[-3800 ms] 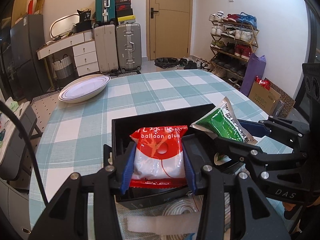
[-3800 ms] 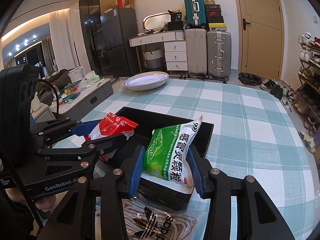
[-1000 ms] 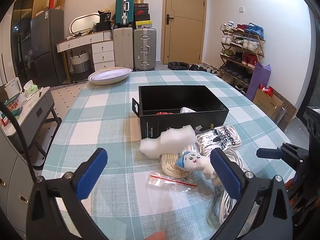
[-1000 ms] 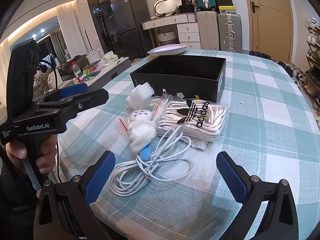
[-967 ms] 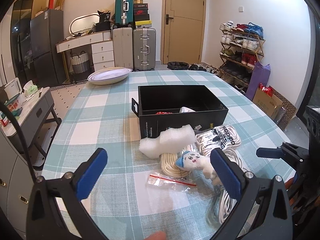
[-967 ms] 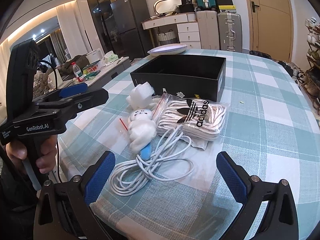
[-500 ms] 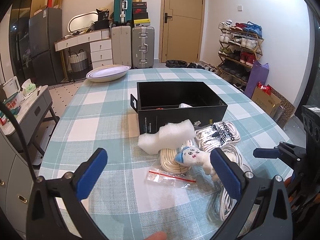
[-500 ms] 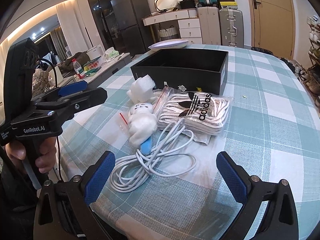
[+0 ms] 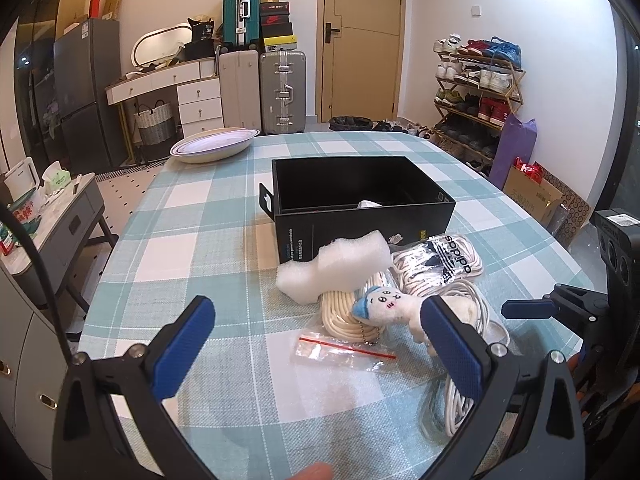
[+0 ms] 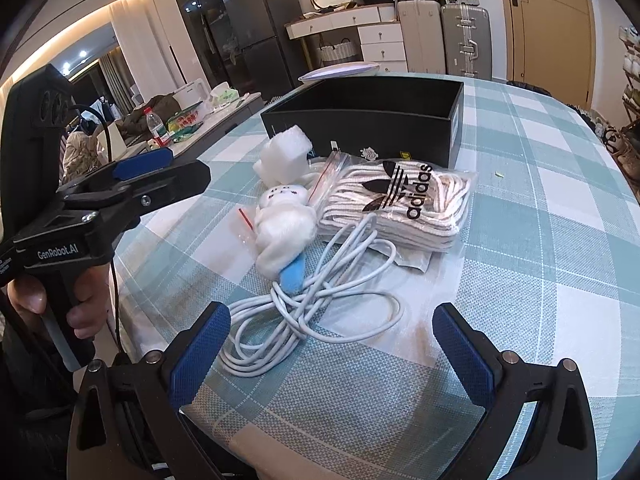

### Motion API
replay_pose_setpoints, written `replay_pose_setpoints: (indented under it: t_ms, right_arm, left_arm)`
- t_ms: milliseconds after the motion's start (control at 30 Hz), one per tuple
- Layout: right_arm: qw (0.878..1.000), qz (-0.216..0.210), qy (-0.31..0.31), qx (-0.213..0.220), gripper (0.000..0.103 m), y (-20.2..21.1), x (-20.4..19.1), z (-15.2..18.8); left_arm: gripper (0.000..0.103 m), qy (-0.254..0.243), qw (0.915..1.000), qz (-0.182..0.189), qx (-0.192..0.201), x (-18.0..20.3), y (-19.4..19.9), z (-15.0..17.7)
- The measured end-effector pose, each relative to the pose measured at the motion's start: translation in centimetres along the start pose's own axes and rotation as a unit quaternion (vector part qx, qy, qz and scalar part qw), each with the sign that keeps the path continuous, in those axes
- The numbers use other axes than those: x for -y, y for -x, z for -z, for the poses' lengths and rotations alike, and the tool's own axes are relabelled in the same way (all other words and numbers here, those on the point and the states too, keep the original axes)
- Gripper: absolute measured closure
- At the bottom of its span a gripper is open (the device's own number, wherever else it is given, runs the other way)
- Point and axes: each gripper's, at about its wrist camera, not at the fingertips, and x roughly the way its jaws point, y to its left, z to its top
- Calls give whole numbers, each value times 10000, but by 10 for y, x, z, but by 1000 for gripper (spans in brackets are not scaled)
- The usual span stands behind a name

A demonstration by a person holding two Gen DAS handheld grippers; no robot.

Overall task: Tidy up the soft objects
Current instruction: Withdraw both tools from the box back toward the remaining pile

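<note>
A black box [image 9: 360, 204] stands on the checked table, with a white packet corner [image 9: 370, 204] showing inside. In front of it lie a white foam piece [image 9: 336, 266], a small white plush with a blue cap [image 9: 390, 304], a bag of white laces marked adidas [image 10: 404, 204], a coil of cream rope [image 9: 344, 314] and a white cable [image 10: 316, 312]. My left gripper [image 9: 320, 352] is open and empty, held back over the near table before the plush. My right gripper [image 10: 330, 354] is open and empty, just short of the cable.
A small clear zip bag [image 9: 340, 350] lies by the plush. A white dish [image 9: 214, 145] sits at the table's far left corner. Suitcases [image 9: 260, 88], a dresser and a shoe rack [image 9: 476, 92] line the room. A side table [image 9: 52, 208] stands to the left.
Earlier each gripper was shut on a packet over the box; both packets now lie inside it. Both grippers have opened and drawn back, and over the last second have lowered slightly.
</note>
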Motion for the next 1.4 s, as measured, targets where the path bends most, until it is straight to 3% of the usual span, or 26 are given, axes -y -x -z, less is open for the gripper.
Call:
replay_pose_setpoints:
  t_ms: [600, 767, 833, 967, 1100, 1400]
  right_arm:
    - [9984, -407, -388, -56, 2, -5, 9, 2]
    - [9977, -460, -496, -16, 10, -11, 5, 0]
    - [9975, -484, -523, 18, 20, -11, 4, -1]
    - [9975, -522, -472, 48, 23, -13, 1, -3]
    - [9975, -588, -377, 100, 32, -12, -2, -4]
    - [9986, -397, -180, 298, 42, 5, 10, -4]
  left_arm:
    - [0, 18, 10000, -20, -29, 3, -1, 2]
    - [0, 49, 10000, -31, -38, 2, -2, 1]
    - [0, 41, 10000, -30, -37, 2, -2, 2]
    - [0, 45, 10000, -28, -51, 2, -3, 3]
    - [0, 46, 10000, -31, -68, 1, -5, 4]
    - [0, 49, 9999, -45, -100, -1, -5, 6]
